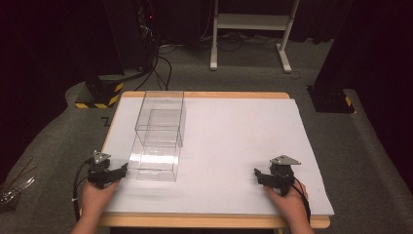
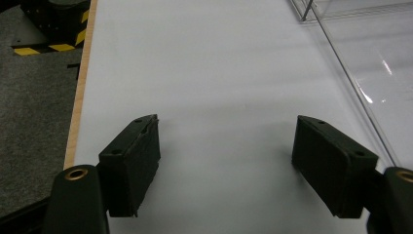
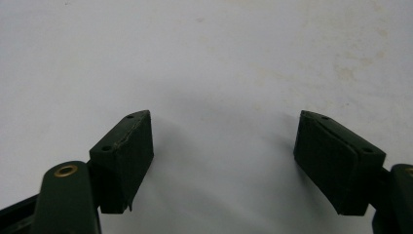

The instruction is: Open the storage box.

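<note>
High view: a clear, hard-edged plastic box (image 1: 158, 134) stands on the smooth white surface (image 1: 234, 141); the left hand-held gripper (image 1: 122, 169) sits just beside it, the right hand-held gripper (image 1: 258, 174) well apart. Left gripper view: matte black jaws spread, box wall (image 2: 360, 73) alongside. Right gripper view: jaws spread over bare white surface.

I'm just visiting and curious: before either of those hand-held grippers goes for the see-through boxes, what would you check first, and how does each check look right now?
1. Left gripper open: ok, jaws wide apart.
2. Right gripper open: ok, nothing between its jaws.
3. Clear plastic boxes within the left gripper's reach: ok, right beside it.
4. How the boxes are stacked or nested: cannot tell, the transparent walls overlap.
5. White tabletop free of obstacles between the grippers: ok.
6. Boxes empty: ok, nothing visible inside.
</note>
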The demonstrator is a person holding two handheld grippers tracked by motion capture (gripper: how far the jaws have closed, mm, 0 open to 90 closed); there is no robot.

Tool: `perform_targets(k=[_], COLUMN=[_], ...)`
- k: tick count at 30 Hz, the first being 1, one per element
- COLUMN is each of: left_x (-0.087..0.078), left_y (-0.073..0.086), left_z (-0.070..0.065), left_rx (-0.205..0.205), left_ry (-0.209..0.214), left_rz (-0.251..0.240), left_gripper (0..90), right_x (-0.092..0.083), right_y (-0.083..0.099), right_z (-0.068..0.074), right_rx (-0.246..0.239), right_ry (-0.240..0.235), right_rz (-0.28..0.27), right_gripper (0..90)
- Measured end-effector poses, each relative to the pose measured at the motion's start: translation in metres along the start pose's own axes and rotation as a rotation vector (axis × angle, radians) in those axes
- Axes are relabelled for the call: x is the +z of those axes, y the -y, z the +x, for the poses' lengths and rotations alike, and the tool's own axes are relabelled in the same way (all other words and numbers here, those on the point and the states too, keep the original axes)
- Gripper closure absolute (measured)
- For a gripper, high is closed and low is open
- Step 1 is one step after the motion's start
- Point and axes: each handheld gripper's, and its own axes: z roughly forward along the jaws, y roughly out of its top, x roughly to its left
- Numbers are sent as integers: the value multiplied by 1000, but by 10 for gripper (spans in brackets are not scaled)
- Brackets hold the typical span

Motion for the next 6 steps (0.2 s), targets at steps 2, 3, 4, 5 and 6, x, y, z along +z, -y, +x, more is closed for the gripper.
perform_targets(k=[2, 3, 4, 5, 6], left_x=[0, 0, 0, 0, 0], left_y=[0, 0, 0, 0, 0], left_z=[0, 0, 0, 0, -1], left_rx=[0, -1, -2, -2, -4], left_ry=[0, 0, -1, -1, -2], left_rz=[-1, -3, -5, -5, -5], left_gripper=[259, 259, 259, 259, 259], right_x=[0, 0, 0, 0, 0], right_y=[0, 0, 0, 0, 0], right_z=[0, 0, 0, 0, 0], right_rx=[-2, -3, -3, -3, -2], right_ry=[3, 4, 3, 3, 3], right_rz=[-1, -1, -1, -1, -1], right_gripper=[221, 221, 221, 221, 221])
